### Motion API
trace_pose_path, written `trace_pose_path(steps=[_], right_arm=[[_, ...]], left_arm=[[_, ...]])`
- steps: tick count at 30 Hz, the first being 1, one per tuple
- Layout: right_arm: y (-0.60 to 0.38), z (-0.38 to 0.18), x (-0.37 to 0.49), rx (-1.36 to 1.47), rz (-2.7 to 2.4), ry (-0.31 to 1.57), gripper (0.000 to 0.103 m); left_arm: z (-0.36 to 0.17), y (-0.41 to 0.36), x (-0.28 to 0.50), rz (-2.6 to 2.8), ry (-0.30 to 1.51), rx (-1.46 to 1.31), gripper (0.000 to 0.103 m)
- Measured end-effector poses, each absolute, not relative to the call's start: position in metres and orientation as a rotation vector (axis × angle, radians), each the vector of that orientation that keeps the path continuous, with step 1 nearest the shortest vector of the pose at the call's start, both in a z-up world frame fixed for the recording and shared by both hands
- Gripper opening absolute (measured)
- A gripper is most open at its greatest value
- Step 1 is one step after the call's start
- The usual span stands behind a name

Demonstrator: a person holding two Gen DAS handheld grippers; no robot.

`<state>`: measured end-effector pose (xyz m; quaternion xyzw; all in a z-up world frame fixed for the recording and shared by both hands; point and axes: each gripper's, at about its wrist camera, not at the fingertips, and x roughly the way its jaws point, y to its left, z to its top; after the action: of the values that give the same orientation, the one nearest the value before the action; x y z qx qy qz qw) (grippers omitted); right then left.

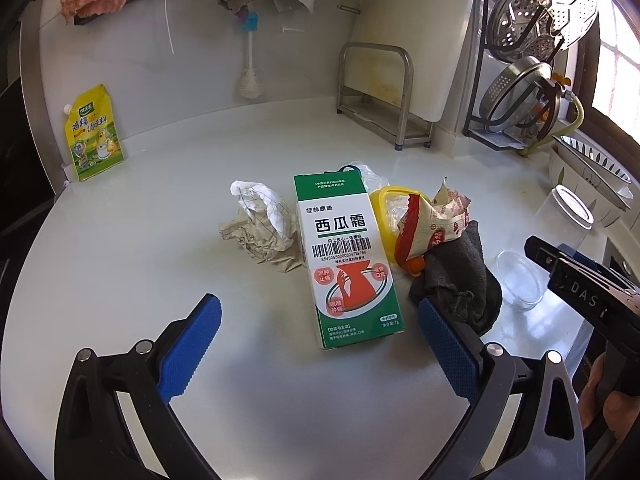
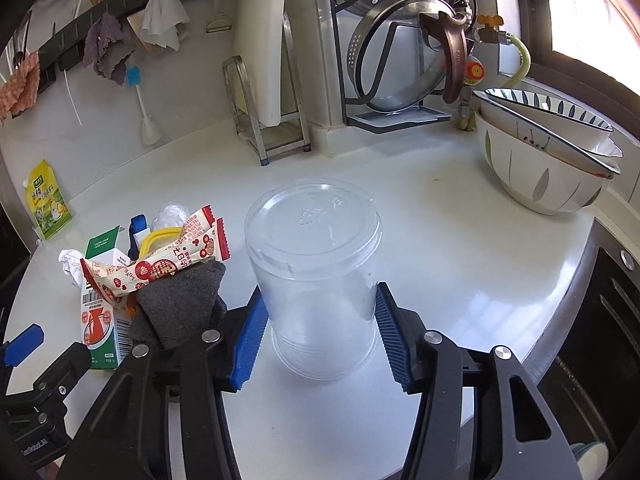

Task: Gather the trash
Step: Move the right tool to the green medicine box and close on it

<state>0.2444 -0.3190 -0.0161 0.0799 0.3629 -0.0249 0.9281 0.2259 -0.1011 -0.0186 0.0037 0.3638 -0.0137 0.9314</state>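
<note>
A pile of trash lies mid-counter: a green and white carton (image 1: pixel 348 256) flat on its side, crumpled paper (image 1: pixel 260 224) to its left, a red and white snack wrapper (image 1: pixel 432 220) and a dark grey cloth (image 1: pixel 460 284) to its right, and a yellow plastic ring (image 1: pixel 380 204) behind. My left gripper (image 1: pixel 318 302) is open, its blue pads either side of the carton's near end without touching it. A clear lidded plastic tub (image 2: pixel 316 280) stands right of the pile. My right gripper (image 2: pixel 320 290) has both pads against the tub's walls.
Stacked patterned bowls (image 2: pixel 548 152) sit at the right. A rack with a steamer and pot lid (image 2: pixel 400 60) and a cutting board stand (image 2: pixel 264 80) line the back wall. A yellow seasoning pouch (image 1: pixel 94 132) leans far left. A dark recessed edge (image 2: pixel 600 300) borders the counter's right.
</note>
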Motion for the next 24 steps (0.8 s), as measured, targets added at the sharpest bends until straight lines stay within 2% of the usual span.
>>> trace_pose_path(steps=[24], right_arm=[[-0.33, -0.016, 0.238, 0.26, 0.001, 0.73, 0.052]], left_arm=[[-0.038, -0.12, 0.265, 0.036, 0.834, 0.055, 0.096]])
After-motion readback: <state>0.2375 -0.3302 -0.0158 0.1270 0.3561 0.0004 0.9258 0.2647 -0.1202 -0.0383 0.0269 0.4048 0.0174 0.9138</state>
